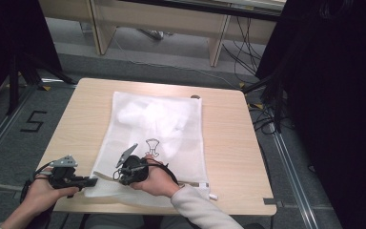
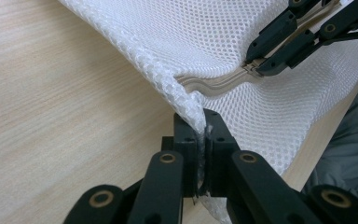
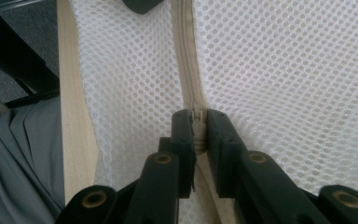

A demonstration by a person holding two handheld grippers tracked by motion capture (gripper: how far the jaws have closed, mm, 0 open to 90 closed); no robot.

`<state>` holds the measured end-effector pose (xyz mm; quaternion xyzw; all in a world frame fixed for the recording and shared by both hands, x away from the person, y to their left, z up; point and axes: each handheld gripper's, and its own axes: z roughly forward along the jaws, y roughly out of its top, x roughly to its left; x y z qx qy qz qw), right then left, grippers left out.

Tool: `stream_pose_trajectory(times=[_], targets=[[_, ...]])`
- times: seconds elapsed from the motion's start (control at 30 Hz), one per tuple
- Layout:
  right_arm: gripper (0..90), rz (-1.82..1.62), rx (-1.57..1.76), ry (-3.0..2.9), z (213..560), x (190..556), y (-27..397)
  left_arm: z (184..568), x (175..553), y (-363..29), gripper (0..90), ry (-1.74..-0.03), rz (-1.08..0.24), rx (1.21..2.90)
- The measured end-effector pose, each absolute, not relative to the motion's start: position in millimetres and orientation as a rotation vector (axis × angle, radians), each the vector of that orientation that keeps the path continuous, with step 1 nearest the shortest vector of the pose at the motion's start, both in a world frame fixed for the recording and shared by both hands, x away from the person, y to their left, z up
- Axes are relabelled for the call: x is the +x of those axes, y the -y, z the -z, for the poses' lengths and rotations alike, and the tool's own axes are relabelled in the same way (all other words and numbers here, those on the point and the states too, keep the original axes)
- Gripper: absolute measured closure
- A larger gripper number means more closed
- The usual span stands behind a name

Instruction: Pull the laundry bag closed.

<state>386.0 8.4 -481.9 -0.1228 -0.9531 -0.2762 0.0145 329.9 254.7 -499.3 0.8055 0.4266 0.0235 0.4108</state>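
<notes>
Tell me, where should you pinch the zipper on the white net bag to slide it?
Pinch the small metal zipper pull, coming straight along the zipper track from the bag's near edge. It stands up from the flat mesh bag, so it fits between two jaws. The right tool grips it that way while the left tool pins the corner.

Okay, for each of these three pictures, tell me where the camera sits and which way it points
High view: above the person's side, looking forward and down on the table and white mesh bag; both forearms and hands show.
Left gripper view: rides the left gripper, looking along its jaws shut on the bag's corner.
Right gripper view: rides the right gripper, jaws shut on the zipper pull; grey clothing at left.
Shared: both gripper views show the bag's beige zipper.
</notes>
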Motion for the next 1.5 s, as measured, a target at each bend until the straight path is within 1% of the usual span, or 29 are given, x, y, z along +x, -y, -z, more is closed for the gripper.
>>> stream_pose_trajectory(times=[1.5], targets=[[82.4,0.834,-0.405,2.967,479,388,6,500,330,-255,85.2,-1.083,-0.068,2.030]])
